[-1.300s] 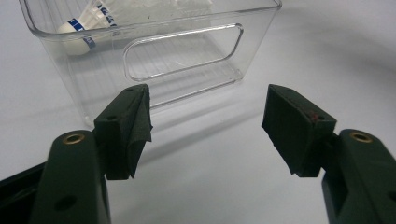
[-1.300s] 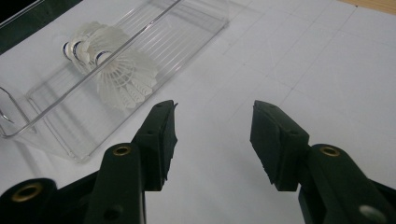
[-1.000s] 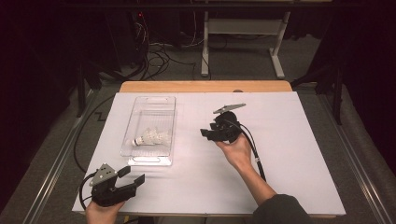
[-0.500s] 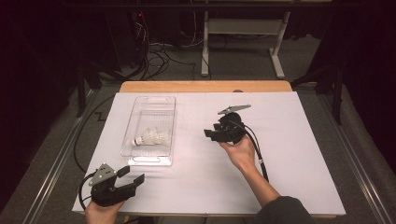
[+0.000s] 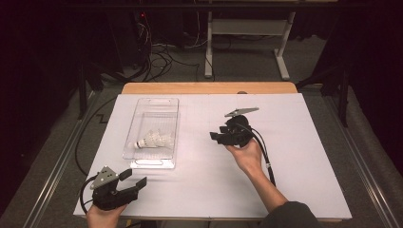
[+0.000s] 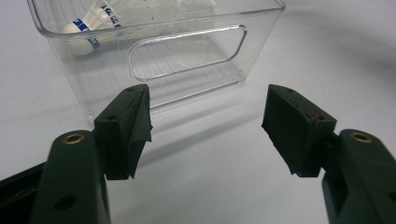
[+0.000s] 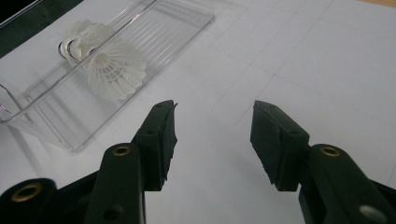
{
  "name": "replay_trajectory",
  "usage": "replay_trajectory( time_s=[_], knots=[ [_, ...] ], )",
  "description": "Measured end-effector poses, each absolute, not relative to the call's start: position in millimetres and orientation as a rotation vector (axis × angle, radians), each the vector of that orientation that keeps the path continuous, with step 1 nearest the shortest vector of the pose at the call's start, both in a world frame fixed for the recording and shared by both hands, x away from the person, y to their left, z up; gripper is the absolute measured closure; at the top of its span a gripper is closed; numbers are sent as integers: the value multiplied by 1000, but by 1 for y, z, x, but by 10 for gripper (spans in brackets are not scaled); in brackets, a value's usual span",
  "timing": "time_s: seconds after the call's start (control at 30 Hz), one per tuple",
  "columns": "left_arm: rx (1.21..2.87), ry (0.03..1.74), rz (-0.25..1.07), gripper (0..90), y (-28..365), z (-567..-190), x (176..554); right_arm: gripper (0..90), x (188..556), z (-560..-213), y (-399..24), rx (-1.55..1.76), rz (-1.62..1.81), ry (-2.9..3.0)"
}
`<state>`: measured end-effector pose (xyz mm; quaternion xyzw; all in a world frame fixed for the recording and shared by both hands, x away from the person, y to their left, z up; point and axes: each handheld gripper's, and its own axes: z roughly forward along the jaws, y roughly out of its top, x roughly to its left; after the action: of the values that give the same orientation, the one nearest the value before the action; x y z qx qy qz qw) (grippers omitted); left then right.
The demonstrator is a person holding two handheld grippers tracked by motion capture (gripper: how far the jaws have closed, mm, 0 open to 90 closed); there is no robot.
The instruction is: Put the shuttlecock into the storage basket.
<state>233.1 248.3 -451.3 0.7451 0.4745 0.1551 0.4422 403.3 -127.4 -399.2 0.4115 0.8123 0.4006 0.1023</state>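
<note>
Shuttlecock (image 5: pixel 153 139) lying on its side inside clear bin (image 5: pixel 142 160) at table's (image 5: pixel 309 142) left half. Left gripper (image 5: pixel 134 185), jaws spread and empty, held just short of bin's near end. Right gripper (image 5: pixel 217 137), jaws likewise parted, held right of bin, pointed toward shuttlecock, well apart.

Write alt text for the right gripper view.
The right gripper hangs open and empty over the white table, its two black jaws apart. Beyond them to the left, a clear plastic bin holds a white shuttlecock.
</note>
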Motion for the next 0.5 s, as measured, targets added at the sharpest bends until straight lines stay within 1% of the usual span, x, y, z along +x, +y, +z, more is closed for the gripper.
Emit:
replay_trajectory(
  time_s=[0.5],
  knots=[
    [1850,1178,386,332,248,-451,233,507,401,-402,-137,1234,1190,2386]
  ],
)
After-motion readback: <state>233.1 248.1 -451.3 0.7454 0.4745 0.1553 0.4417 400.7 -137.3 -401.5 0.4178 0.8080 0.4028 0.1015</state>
